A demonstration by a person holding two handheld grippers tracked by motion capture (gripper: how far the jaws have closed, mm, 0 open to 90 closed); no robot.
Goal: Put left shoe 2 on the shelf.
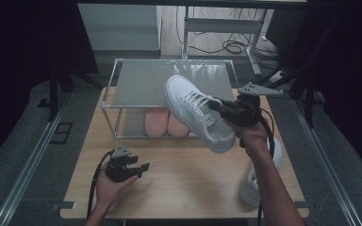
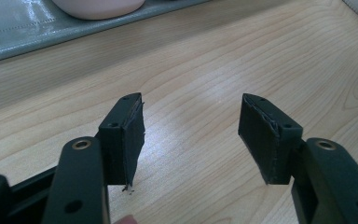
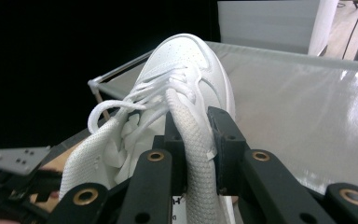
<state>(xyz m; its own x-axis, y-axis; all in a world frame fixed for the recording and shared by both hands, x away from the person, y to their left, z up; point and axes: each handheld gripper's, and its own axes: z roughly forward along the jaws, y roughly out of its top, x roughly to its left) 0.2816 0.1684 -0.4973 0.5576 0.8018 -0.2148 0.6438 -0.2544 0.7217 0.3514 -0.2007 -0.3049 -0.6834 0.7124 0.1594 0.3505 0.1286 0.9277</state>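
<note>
High view looks down over the whole worktop (image 1: 188,188); both gripper views sit close, each sharing the rack (image 1: 118,66) with it.

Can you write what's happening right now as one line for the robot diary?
right tongs: shut on white sneaker, lifted over rack | left tongs: open above table

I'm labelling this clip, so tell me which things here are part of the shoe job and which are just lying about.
Part of the job:
- white sneaker, gripped at its collar by the right hand-held gripper, held above the rack
- second white sneaker on the table
- shoe rack
- left hand-held gripper, open, idle

Lying about:
- pink slippers on the lower shelf
- cables on the floor behind
</note>
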